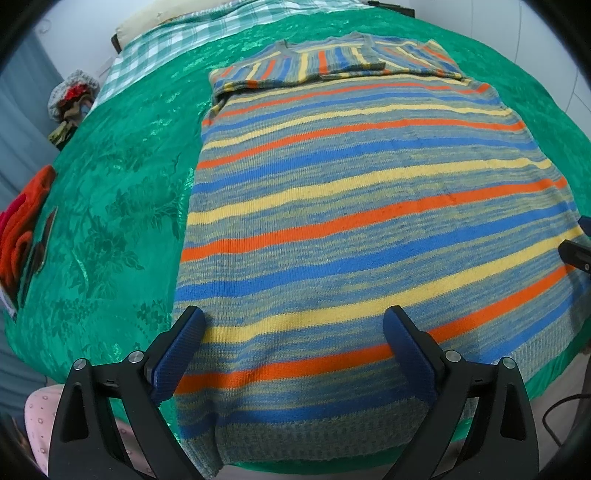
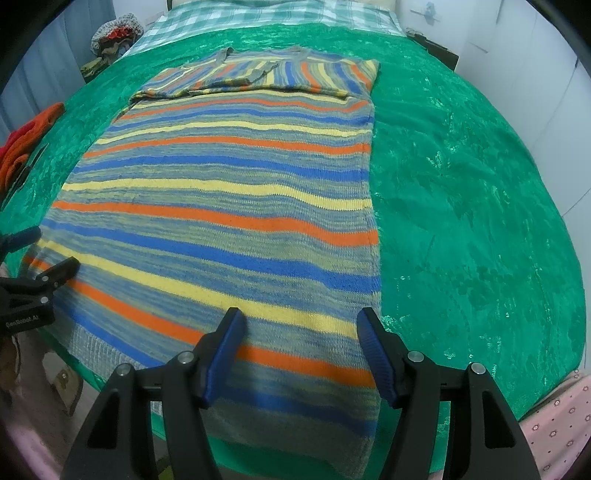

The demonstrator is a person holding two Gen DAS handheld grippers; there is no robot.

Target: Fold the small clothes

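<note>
A striped knit sweater [image 1: 362,206] lies flat on a bed covered by a shiny green floral bedspread [image 1: 122,206]. Its ribbed hem hangs just over the near edge of the bed, and its body runs away toward the far end. The stripes are blue, yellow and orange on a grey-blue ground. At the far end of the sweater both sleeves [image 1: 332,61] are folded inward across the chest, so their stripes run crosswise to those of the body.

The left gripper [image 1: 293,350] hovers over the sweater's near left corner with its blue-padded fingers [image 1: 177,354] spread wide apart and nothing between them; the left finger sits over the sweater's side edge where it meets the bedspread. The right gripper [image 2: 301,350] hovers over the near right corner with its fingers [image 2: 376,354] also apart and empty, the right finger roughly above the sweater's right edge. I cannot tell whether either set of fingertips touches the knit.

Beyond the bedspread, at the far end of the bed, lies a green-and-white checked sheet [image 2: 258,14]. At the bed's left edge sits a pile of red and orange clothing [image 1: 22,236]. Pink dotted fabric [image 2: 557,417] worn by the person shows at the near edge.
</note>
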